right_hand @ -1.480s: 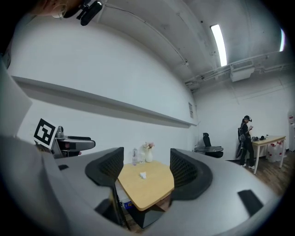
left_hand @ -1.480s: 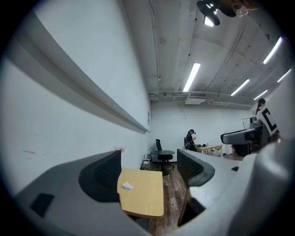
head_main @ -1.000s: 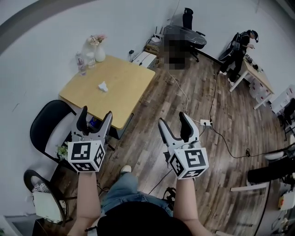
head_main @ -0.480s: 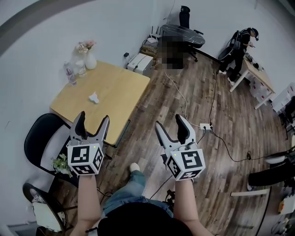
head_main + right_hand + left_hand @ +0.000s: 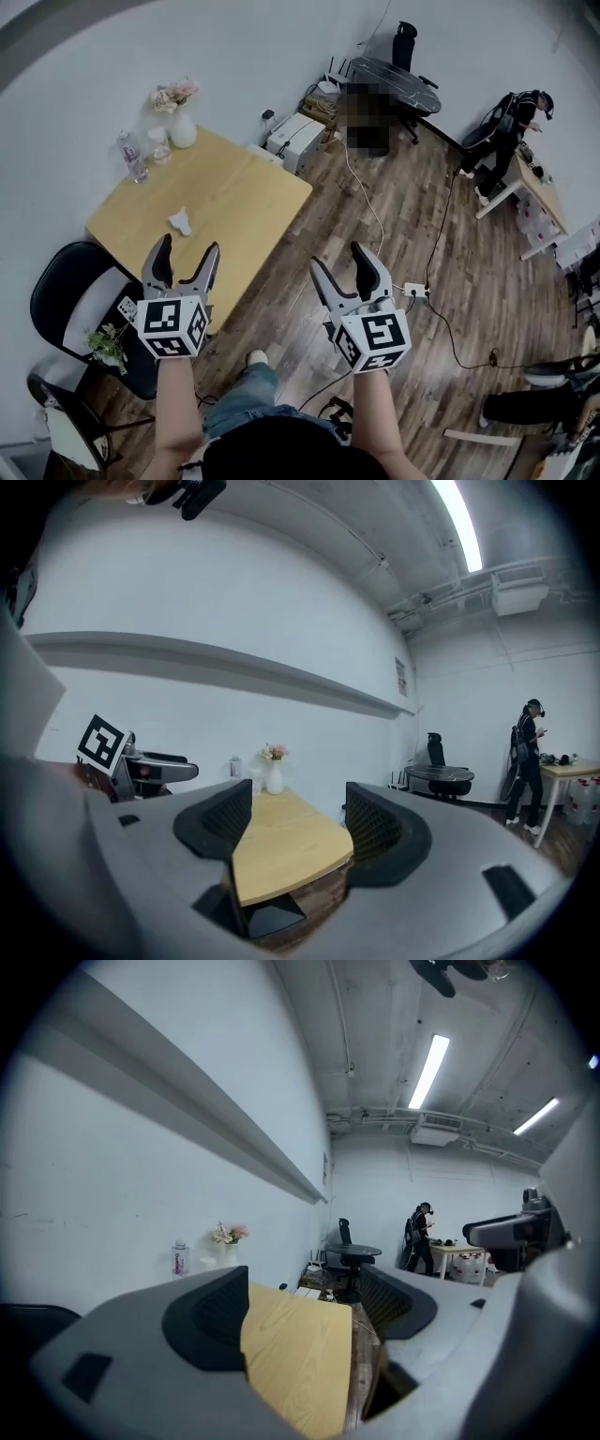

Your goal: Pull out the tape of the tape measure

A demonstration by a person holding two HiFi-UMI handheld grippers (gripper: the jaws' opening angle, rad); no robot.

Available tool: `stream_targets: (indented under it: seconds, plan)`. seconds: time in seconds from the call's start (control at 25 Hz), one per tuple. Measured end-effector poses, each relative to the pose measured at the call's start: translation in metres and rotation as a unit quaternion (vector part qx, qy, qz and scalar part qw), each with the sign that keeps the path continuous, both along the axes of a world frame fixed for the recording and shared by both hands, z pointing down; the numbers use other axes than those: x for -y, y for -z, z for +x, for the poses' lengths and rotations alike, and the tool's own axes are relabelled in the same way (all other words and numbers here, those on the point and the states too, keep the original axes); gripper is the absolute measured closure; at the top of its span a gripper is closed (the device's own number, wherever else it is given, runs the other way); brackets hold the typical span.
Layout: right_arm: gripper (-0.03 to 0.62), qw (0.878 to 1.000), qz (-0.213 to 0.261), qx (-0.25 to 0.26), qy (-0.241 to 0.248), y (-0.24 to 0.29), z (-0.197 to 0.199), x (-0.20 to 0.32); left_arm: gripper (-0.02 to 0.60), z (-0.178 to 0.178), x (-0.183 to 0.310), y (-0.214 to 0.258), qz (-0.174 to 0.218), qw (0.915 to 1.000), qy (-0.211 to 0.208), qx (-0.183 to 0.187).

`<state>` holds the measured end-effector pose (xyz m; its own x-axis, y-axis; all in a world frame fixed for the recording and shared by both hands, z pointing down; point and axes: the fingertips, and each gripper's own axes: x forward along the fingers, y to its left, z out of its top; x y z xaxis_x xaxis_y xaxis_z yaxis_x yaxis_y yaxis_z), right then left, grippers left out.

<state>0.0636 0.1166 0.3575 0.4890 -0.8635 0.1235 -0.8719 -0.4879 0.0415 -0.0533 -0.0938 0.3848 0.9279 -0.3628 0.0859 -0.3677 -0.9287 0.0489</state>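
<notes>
the person has stepped closer to the wooden table [image 5: 234, 197]. left gripper [image 5: 186, 255] and right gripper [image 5: 340, 262] both hang spread wide, empty.

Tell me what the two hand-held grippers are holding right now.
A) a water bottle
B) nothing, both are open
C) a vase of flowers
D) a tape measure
B: the left gripper and the right gripper both have their fingers spread apart with nothing gripped; only the wooden table shows through the gap.
</notes>
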Motion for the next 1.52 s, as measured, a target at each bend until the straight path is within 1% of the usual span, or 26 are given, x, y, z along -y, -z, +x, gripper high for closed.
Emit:
stream_targets:
  seconds: [0.16,0.28,0.48,0.68,0.92,1.08,1.28,1.4,1.52]
  plan:
    - [0.27,1.0,0.0,0.001,0.025,0.001,0.036,0.033,0.206,0.027,0.025,-0.002,-0.001,0.9998,0.021,0.002]
    - [0.27,0.999,-0.001,0.004,0.045,0.002,0.052,0.061,0.206,0.036,0.042,0.001,0.001,0.9993,0.038,0.004]
    - [0.272,0.997,0.001,0.007,0.081,0.005,0.057,0.1,0.206,0.03,0.066,0.0,0.001,0.9977,0.067,0.012]
    - [0.275,0.994,0.001,0.006,0.114,0.004,0.059,0.131,0.206,0.02,0.087,-0.003,-0.004,0.9947,0.101,0.013]
    - [0.278,0.988,0.011,0.019,0.15,0.001,0.079,0.166,0.206,0.017,0.103,-0.009,-0.004,0.9896,0.142,0.02]
    - [0.279,0.982,0.01,0.024,0.185,-0.002,0.092,0.197,0.206,0.011,0.12,-0.015,-0.012,0.9823,0.185,0.024]
    - [0.286,0.971,0.004,0.031,0.238,-0.009,0.111,0.237,0.206,0.01,0.137,-0.025,-0.031,0.9686,0.245,0.025]
    - [0.289,0.963,0.001,0.039,0.267,-0.015,0.122,0.259,0.206,0.014,0.142,-0.036,-0.047,0.9609,0.271,0.028]
    - [0.296,0.955,0.0,0.051,0.293,-0.021,0.131,0.282,0.207,0.021,0.145,-0.05,-0.061,0.9537,0.292,0.04]
